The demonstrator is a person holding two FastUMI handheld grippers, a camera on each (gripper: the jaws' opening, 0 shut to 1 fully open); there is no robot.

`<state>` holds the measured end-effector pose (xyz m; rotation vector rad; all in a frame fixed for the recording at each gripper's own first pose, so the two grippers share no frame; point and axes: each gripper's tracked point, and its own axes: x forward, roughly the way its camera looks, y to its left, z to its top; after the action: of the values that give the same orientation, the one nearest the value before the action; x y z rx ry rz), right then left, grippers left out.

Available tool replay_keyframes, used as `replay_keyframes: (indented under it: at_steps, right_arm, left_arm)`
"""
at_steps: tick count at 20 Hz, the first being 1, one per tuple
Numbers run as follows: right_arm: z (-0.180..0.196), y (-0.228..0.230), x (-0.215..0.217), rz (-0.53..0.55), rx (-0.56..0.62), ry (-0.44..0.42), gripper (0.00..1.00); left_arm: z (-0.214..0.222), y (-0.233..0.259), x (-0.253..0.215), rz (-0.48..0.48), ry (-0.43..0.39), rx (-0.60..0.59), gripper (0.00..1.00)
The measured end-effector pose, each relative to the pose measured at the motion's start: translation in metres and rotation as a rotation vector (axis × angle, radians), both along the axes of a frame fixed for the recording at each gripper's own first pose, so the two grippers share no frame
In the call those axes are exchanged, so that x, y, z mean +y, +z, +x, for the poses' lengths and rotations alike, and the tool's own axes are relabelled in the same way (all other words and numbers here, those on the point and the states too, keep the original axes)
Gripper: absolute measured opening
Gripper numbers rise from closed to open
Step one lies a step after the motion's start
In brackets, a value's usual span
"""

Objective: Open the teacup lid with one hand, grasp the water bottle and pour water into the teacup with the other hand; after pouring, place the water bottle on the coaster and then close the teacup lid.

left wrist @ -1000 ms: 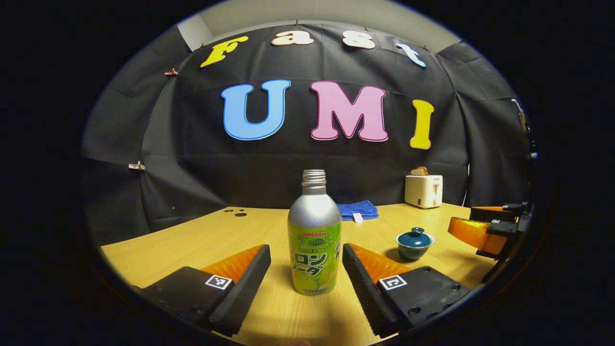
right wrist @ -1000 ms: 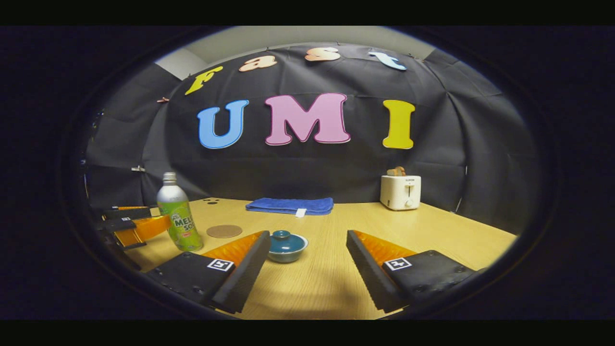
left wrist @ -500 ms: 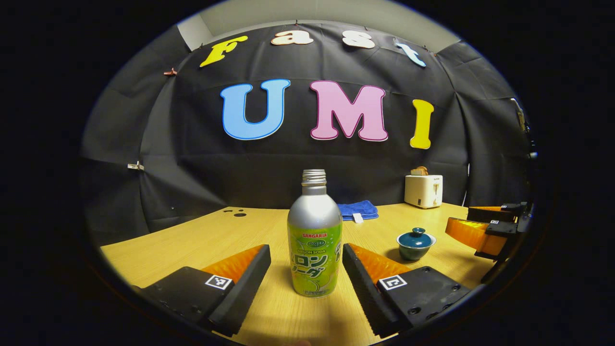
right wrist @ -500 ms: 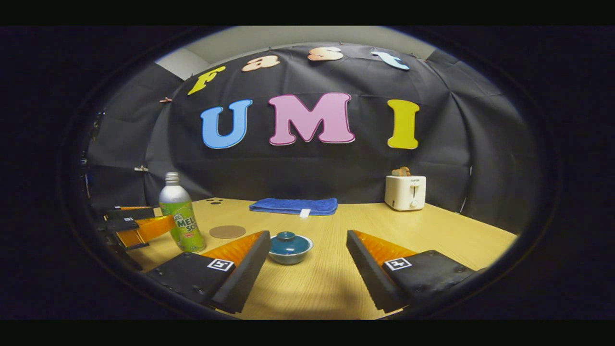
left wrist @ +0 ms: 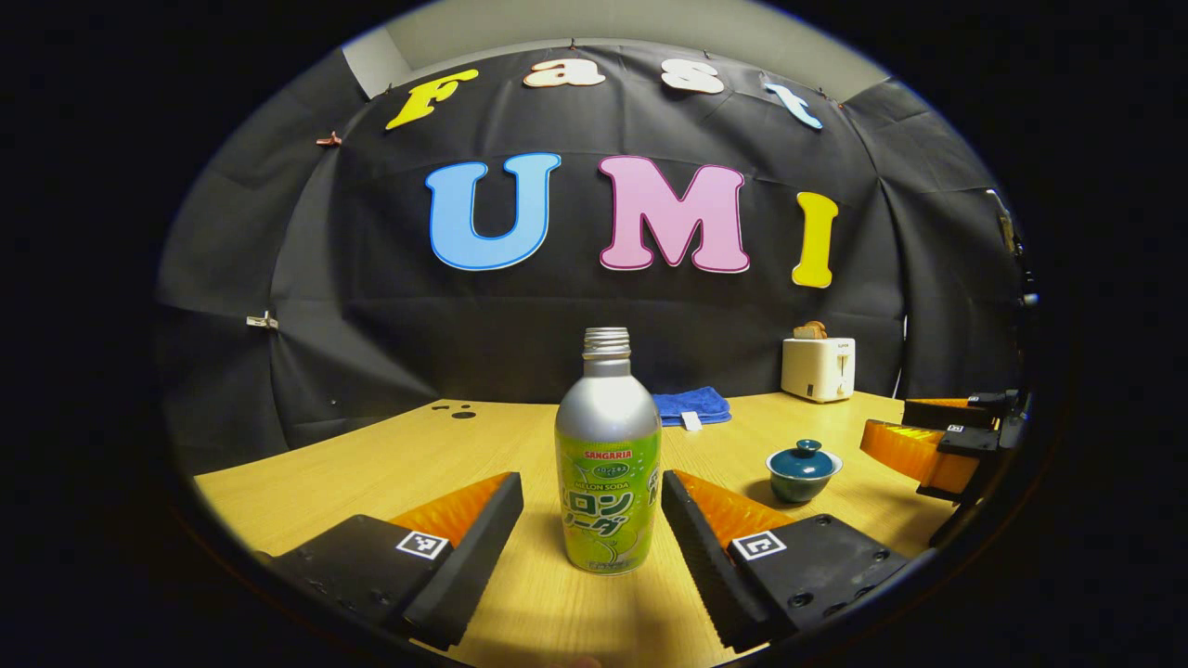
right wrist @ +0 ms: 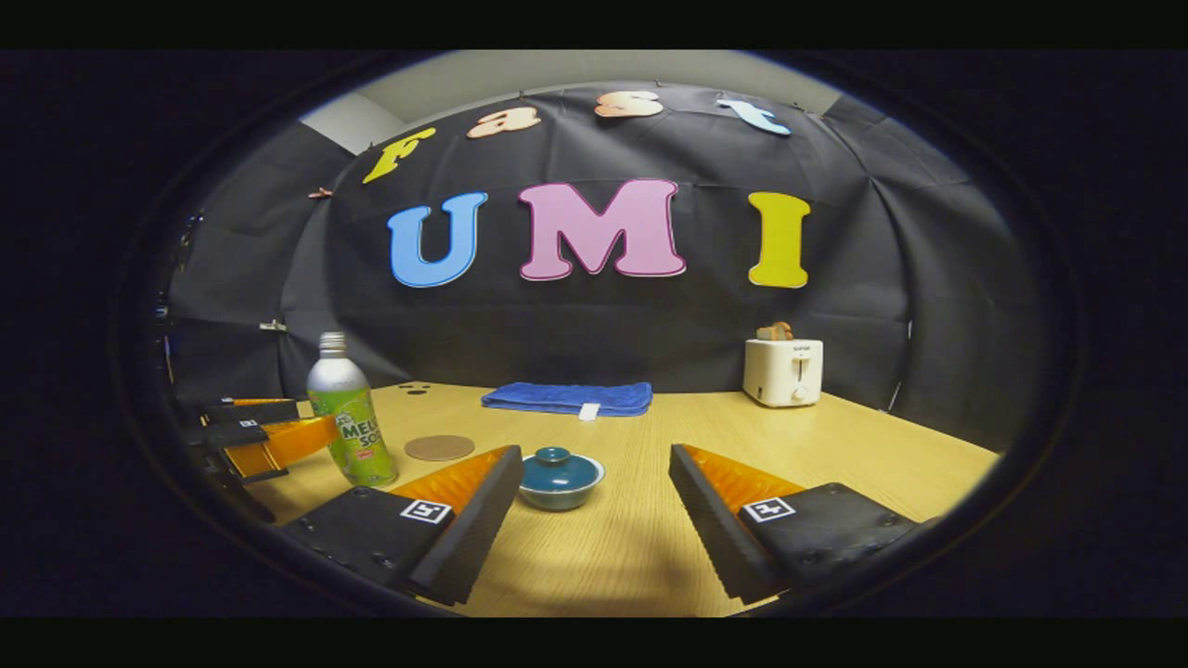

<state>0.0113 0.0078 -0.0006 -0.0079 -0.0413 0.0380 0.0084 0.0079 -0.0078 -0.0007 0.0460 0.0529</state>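
In the left gripper view, the left gripper point(left wrist: 592, 496) has its jaws wide, with the water bottle point(left wrist: 607, 467) upright at frame centre between them, untouched. The lidded teacup point(left wrist: 802, 470) sits right of centre on the worktop point(left wrist: 371, 464). In the right gripper view, the coaster point(right wrist: 439, 447) lies left of centre, and the right gripper point(right wrist: 594, 478) has wide jaws.

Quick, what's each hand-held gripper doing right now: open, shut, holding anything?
Left hand-held gripper: open, holding nothing; the bottle stands between its fingers, untouched.
Right hand-held gripper: open, holding nothing; the lidded teacup sits ahead.
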Motion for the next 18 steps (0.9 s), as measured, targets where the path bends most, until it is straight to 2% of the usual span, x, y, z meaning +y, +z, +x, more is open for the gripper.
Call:
replay_keyframes:
  at_steps: [6, 10, 12, 15, 18]
  right_arm:
    - [0.01, -0.001, 0.006, 0.0, 0.003, -0.006, 0.98]
    - [0.025, -0.002, 0.028, 0.001, 0.008, 0.075, 0.98]
    - [0.034, -0.003, 0.03, 0.001, 0.01, 0.083, 0.98]
    - [0.046, -0.007, 0.036, -0.004, 0.033, 0.088, 0.98]
    - [0.057, -0.015, 0.04, -0.014, 0.081, 0.089, 0.98]
  left_arm:
    - [0.002, 0.001, 0.003, 0.001, -0.009, -0.001, 0.95]
    - [0.006, 0.001, 0.012, 0.0, 0.007, 0.0, 0.95]
    - [0.006, 0.001, 0.016, -0.001, 0.006, 0.0, 0.95]
    - [0.005, 0.0, 0.013, -0.002, -0.019, 0.0, 0.95]
    - [0.004, 0.002, 0.003, -0.002, -0.077, -0.002, 0.95]
